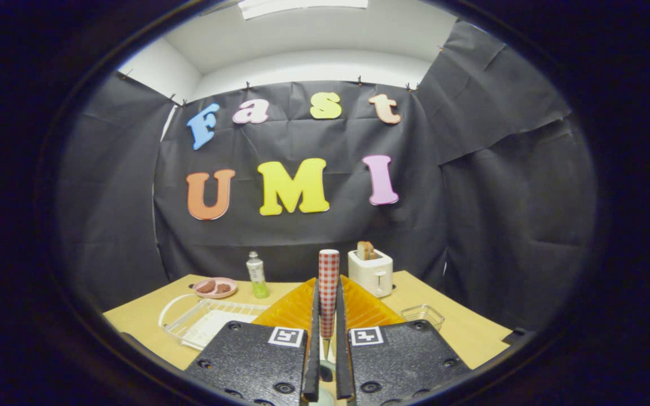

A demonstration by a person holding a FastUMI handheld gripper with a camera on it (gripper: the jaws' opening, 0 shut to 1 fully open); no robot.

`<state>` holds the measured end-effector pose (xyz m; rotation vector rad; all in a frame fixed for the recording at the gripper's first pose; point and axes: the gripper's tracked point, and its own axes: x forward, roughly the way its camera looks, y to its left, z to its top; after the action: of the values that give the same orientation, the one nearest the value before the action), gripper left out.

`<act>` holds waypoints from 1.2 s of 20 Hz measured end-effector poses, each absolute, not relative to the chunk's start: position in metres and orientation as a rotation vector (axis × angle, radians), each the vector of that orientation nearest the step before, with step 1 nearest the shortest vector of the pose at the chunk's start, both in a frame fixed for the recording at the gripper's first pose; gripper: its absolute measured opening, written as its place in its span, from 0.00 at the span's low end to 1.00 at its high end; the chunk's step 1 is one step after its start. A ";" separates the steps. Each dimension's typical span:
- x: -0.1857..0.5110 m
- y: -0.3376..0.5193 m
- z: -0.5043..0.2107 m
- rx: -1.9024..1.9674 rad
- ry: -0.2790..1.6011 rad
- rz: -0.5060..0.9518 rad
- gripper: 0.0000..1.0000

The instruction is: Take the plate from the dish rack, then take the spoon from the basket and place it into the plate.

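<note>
- Two fingers of the gripper [328, 361] clench the red-checked-handled spoon [328, 293], held upright between them above the table.
- Spoon step underway; the plate isn't discernible, so locate it next, then lower.

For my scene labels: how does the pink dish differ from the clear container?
The pink dish is opaque and holds brownish pieces; the clear container is see-through and looks empty. The pink dish sits far back beside the bottle; the clear container lies nearer, right of the tool. Both rest on the table. The tool's fingers are shut on a checkered handle.
</note>
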<state>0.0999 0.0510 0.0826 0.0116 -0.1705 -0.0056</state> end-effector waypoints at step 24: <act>0.085 0.145 -0.082 -0.080 -0.114 0.093 0.21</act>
<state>0.0846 0.1448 -0.0816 -0.0802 -0.1139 0.0928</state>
